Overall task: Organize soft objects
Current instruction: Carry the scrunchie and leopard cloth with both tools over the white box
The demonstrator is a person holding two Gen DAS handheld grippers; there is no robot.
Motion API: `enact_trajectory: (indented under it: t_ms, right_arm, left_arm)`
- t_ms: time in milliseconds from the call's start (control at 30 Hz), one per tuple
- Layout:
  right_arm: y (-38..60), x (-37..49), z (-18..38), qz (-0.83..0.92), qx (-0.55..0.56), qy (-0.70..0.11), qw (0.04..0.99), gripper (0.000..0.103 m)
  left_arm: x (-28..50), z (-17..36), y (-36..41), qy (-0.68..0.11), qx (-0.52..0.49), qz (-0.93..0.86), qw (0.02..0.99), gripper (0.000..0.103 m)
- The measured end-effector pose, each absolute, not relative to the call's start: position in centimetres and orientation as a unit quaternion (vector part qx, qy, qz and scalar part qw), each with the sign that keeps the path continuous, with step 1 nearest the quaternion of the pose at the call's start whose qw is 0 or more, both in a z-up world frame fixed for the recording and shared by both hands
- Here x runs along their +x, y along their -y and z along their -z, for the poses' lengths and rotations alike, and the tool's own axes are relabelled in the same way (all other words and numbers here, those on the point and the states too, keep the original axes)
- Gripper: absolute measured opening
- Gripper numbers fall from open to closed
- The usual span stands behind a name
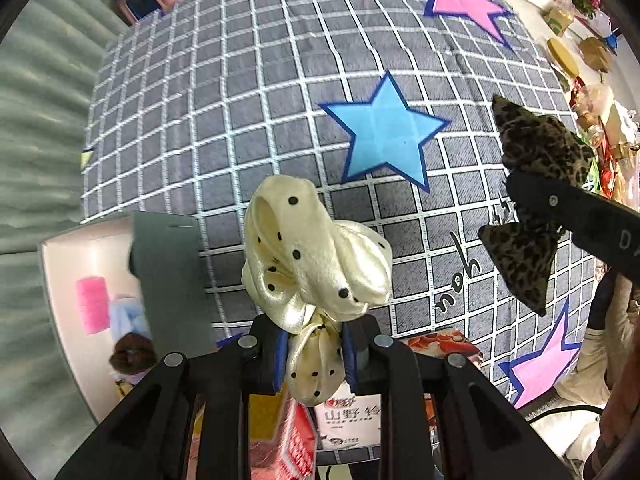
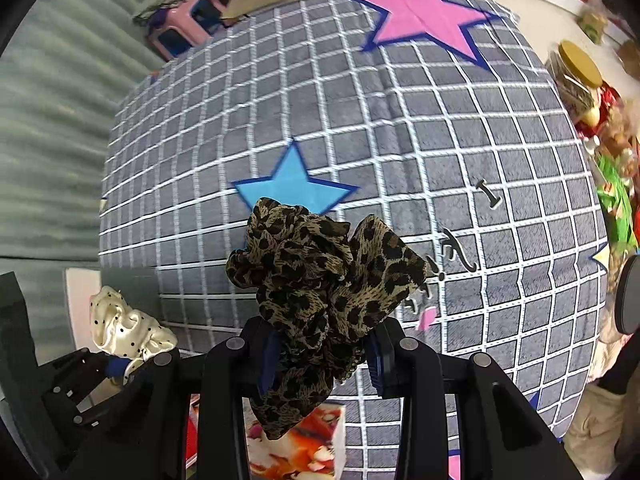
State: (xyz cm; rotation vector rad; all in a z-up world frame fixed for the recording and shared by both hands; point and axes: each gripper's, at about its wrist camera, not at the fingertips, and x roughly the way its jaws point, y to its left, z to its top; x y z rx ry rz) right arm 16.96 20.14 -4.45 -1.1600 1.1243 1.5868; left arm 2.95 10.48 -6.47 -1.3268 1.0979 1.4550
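My left gripper [image 1: 314,354] is shut on a cream satin scrunchie with black dots [image 1: 312,256], which bunches up above the blue pads and hangs clear of the bed. My right gripper [image 2: 324,360] is shut on a leopard-print scrunchie [image 2: 320,280], also lifted off the cover. In the left wrist view the leopard scrunchie [image 1: 536,184] shows at the right, clamped by a black finger of the other gripper. The cream scrunchie [image 2: 124,328] appears low on the left in the right wrist view. Both grippers point down over a grey checked bed cover [image 1: 240,120] with stars.
A white box [image 1: 80,264] beside the bed at lower left holds a pink roll [image 1: 93,304] and other soft items. Printed packets [image 1: 352,420] lie under the grippers. A pink stool [image 2: 180,24] stands beyond the bed. Jars and clutter [image 1: 580,64] line the right side.
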Motion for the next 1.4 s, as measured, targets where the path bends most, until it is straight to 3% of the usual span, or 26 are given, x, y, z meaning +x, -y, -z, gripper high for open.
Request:
enact_trajectory:
  t_ms: [367,1400]
  right_arm:
    - [-16.1,15.6,1.8,-0.655,-0.457,-0.427,0.425,0.038]
    - [0.4,15.3,-0.2,-0.595,-0.41,-0.44,0.533,0.038]
  left_arm:
    - [3.5,2.4,-6.9,-0.426,-0.505,-0.601,0.45,0.024]
    - [4.7,-1.4,3.1,-0.437,-0.423,-0.538,0.583,0.024]
